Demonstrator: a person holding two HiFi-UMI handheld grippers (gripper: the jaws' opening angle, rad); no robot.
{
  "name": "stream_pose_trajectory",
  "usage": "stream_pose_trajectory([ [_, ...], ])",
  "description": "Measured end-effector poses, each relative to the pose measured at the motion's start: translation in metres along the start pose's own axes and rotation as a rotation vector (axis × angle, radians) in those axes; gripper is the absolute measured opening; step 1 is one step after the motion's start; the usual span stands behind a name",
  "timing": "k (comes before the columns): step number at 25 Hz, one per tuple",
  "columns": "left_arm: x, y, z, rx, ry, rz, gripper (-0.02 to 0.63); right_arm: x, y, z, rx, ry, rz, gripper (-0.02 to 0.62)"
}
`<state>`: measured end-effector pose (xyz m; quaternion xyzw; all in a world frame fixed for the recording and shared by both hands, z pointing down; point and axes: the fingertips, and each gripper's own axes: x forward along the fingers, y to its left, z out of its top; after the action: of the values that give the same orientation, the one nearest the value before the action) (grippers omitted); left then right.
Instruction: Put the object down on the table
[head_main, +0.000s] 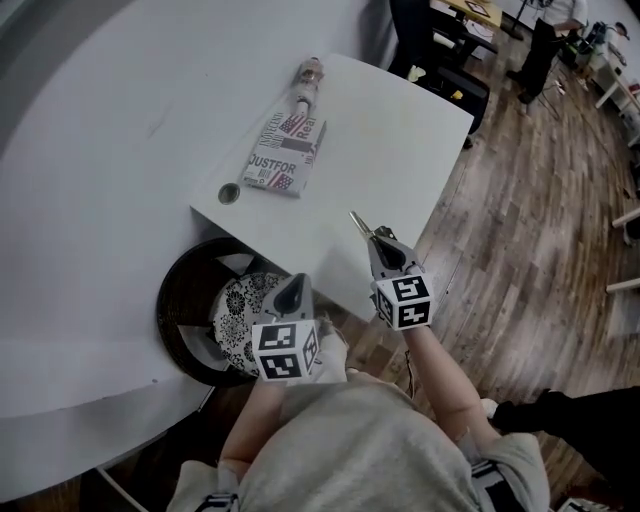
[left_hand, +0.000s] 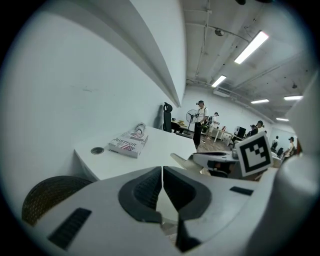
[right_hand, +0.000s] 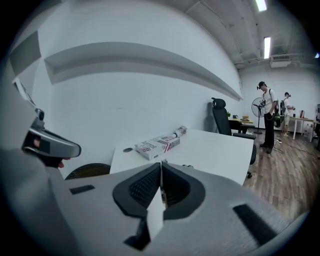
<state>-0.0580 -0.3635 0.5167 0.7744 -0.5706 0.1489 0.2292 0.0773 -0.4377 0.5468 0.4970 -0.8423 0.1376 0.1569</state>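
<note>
My right gripper is shut on a thin, pale flat card, which sticks out past its tips over the near part of the white table. In the right gripper view the card shows edge-on between the pads. The left gripper view shows the same card as a pointed strip just above the tabletop. My left gripper is shut with nothing in it. It hangs left of the table's near corner, above a dark round basket.
A printed box lies at the table's far left with a small wrapped bottle at its end. A round cable hole sits near it. A patterned item lies in the basket. An office chair and people stand beyond the table.
</note>
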Motion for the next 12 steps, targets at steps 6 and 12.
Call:
stream_pose_trajectory([
  [6,0.014,0.008,0.013,-0.011,-0.008,0.004,0.011,0.037,-0.012,-0.016,0.003,0.072,-0.001,0.009],
  [12,0.02,0.013,0.009,-0.01,0.011,0.004,0.011,0.062,-0.015,-0.028,-0.005,0.124,0.003,0.009],
])
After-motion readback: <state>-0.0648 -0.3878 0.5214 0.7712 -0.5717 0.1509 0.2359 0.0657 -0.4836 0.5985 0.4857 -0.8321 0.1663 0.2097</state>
